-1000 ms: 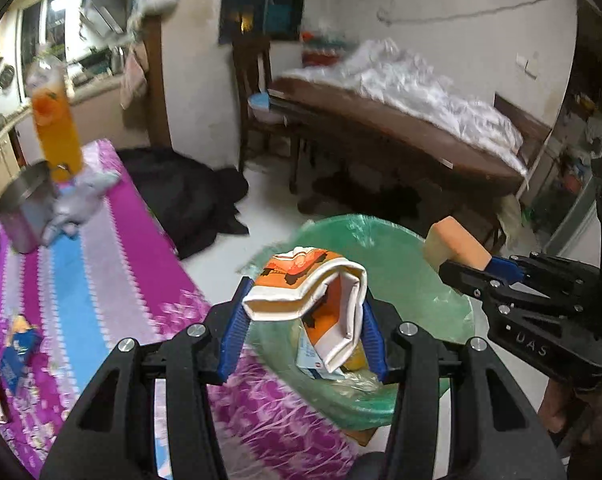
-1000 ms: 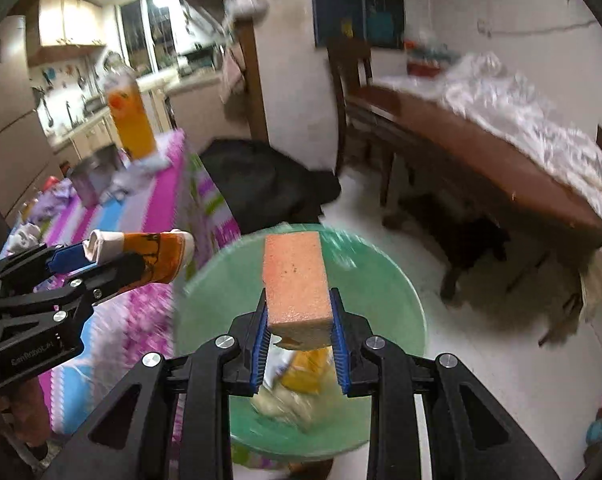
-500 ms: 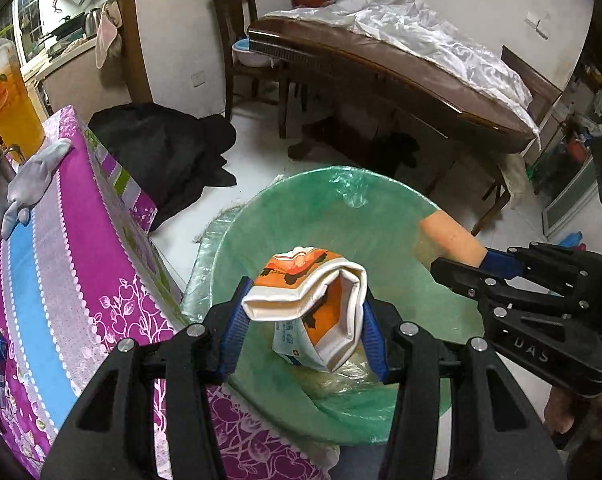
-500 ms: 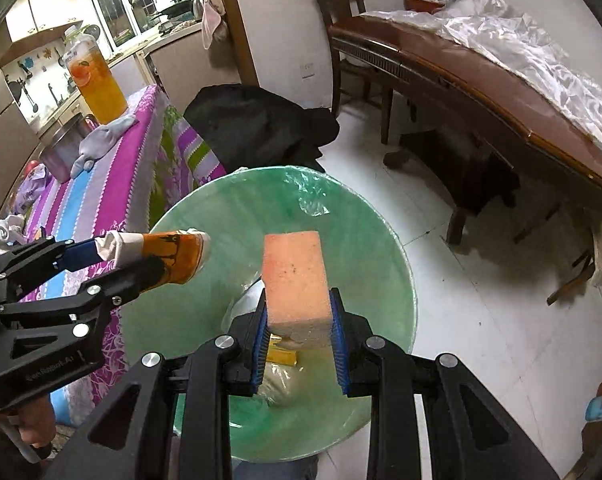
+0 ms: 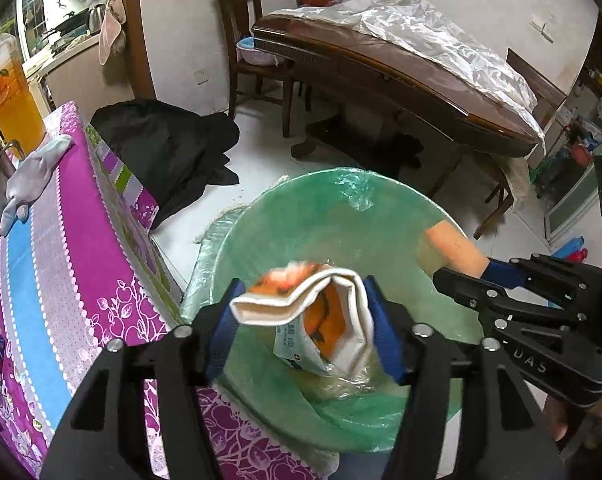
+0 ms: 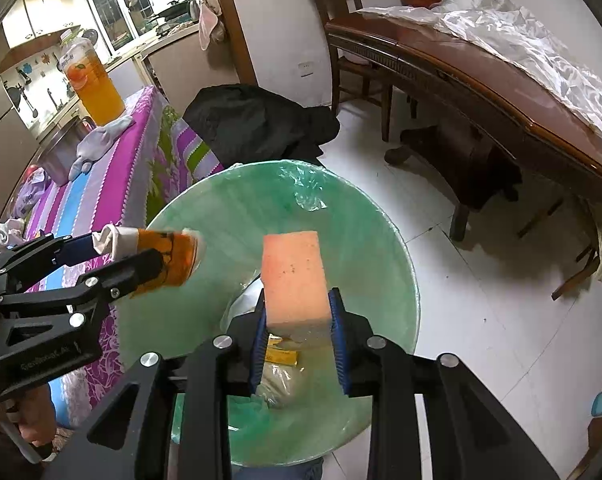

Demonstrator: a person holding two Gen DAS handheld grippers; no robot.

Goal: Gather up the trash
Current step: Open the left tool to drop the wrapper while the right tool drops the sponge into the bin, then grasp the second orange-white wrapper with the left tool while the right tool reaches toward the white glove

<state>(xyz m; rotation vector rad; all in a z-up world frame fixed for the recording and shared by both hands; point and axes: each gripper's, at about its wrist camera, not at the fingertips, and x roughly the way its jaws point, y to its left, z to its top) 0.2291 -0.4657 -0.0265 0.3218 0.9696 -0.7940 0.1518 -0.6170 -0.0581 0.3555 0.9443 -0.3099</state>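
A round bin (image 5: 341, 200) lined with a green bag stands on the floor beside the table, with some trash in its bottom. My left gripper (image 5: 301, 332) hangs over the bin's near side. Its jaws are opening, and a crumpled orange-and-white carton (image 5: 321, 312), blurred at its top, sits loose between the pads. My right gripper (image 6: 299, 340) is over the bin (image 6: 361, 208) as well. Its jaws are opening too, and an orange sponge (image 6: 293, 280) stands upright between them, with a slit showing at the right pad.
The table with the purple and blue cloth (image 5: 41, 280) borders the bin on the left and bears a juice bottle (image 5: 13, 100), a grey cloth (image 5: 33, 168) and a metal pot. A black bag (image 5: 169, 148) lies on the floor behind. A dark wooden table (image 5: 381, 64) fills the right.
Both grippers sank and tipped down over the bin, then held still. Both pairs of jaws have spread. The carton has widened and blurred, and the sponge no longer fills its gap.
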